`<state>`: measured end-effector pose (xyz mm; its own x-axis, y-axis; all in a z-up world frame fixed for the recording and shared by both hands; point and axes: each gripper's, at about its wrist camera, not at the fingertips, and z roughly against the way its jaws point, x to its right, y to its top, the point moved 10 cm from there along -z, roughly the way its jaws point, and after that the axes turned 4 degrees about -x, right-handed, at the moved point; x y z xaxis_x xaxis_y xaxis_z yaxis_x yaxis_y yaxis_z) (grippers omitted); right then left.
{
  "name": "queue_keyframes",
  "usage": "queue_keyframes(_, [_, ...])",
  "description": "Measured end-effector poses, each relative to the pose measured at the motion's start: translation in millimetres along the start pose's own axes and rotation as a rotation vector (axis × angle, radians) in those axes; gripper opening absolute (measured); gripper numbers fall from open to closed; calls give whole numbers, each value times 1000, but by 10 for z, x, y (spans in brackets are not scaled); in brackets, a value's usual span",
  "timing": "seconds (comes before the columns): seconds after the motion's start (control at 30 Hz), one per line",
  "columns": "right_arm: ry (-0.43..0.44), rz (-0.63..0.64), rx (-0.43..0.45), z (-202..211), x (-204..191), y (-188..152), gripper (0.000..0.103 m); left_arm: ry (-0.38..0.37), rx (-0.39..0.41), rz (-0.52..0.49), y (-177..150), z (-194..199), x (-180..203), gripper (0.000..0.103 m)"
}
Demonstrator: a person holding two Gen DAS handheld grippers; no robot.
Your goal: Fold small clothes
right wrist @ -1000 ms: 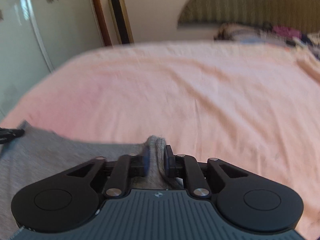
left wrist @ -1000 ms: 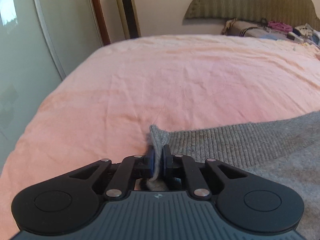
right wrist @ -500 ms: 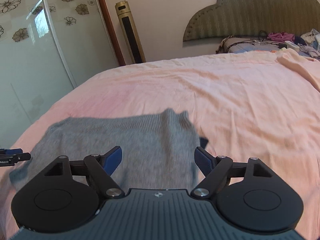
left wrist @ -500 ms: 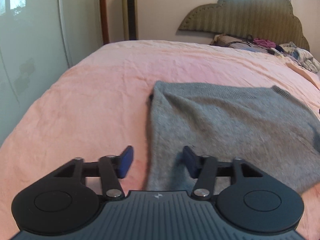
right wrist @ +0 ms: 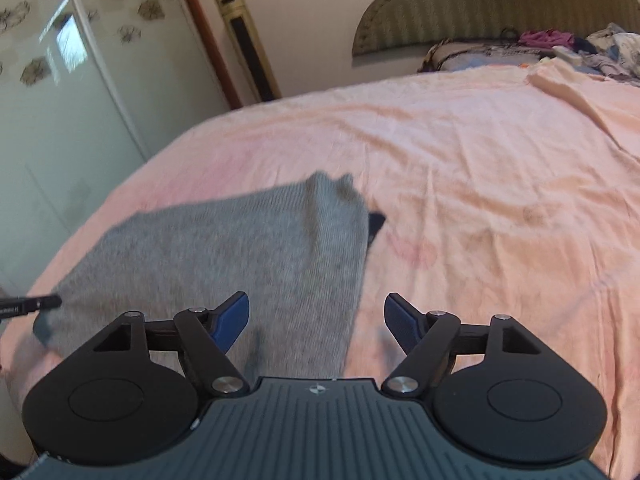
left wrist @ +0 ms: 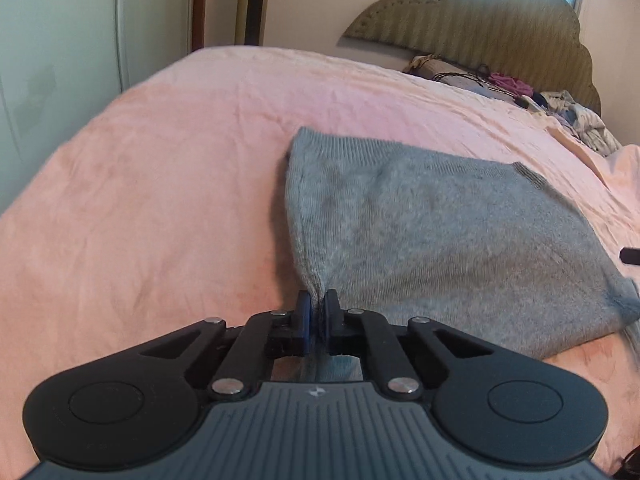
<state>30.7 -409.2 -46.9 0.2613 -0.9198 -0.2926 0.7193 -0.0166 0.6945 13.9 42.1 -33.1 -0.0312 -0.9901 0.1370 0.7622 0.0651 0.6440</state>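
Note:
A grey knitted garment [left wrist: 440,232] lies folded on the pink bed sheet [left wrist: 140,200], its ribbed hem on the far side. My left gripper [left wrist: 319,304] is shut on the garment's near left corner, and the cloth puckers up into the blue pads. In the right wrist view the same garment [right wrist: 224,256] spreads to the left. My right gripper [right wrist: 316,312] hangs over the garment's near right edge. Its jaws are wide and closing, with cloth below them and the pads not pressing on it. The left gripper's tip [right wrist: 36,304] shows at the garment's left corner.
A pile of loose clothes [right wrist: 580,48] lies by the padded headboard [left wrist: 480,28] at the far end. Glass wardrobe doors [right wrist: 60,80] and a tall gold tower unit [right wrist: 246,44] stand past the bed's left side. Bare pink sheet [right wrist: 500,200] stretches to the right of the garment.
A second ago both grippers were shut on the garment's hem. Half a second ago both stood open and drawn back over the laid garment. Now the left has shut on the near left corner.

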Motion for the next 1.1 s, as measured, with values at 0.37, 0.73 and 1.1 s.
queue_keyframes(0.37, [91, -36, -136, -14, -82, -341, 49, -89, -17, 70, -74, -66, 125, 66])
queue_keyframes(0.73, [153, 22, -85, 150, -264, -240, 12, -127, 21, 40, 32, 126, 174, 8])
queue_keyframes(1.1, [186, 55, -211, 437, -162, -801, 11, -154, -34, 112, -288, 105, -280, 5])
